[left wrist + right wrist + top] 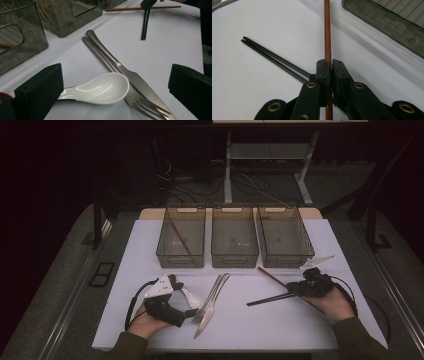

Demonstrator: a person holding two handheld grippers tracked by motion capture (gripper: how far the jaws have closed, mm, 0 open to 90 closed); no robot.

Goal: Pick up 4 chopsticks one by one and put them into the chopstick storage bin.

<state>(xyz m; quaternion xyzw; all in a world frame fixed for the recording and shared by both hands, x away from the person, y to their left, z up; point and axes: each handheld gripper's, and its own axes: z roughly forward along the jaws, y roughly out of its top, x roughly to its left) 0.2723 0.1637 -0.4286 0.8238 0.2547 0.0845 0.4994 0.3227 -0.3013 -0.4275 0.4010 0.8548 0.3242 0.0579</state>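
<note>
My right gripper (330, 65) is shut on a brown chopstick (327, 30) that lies on the white table; its jaws pinch the stick near the middle. A pair of black chopsticks (274, 58) lies just left of the jaws, running under them. From above, that gripper (296, 293) is at the right, in front of the right bin. My left gripper (115, 75) stands open around a white ceramic spoon (100, 88), whose handle passes behind the left jaw. Beside the spoon lie a steel knife (120, 66) and fork (98, 55).
Three translucent grey bins stand in a row at the back: left bin (180, 261), middle bin (234, 261), right bin (287, 261). A brown chopstick (179, 237) lies inside the left bin. The table edge runs close in front of both hands.
</note>
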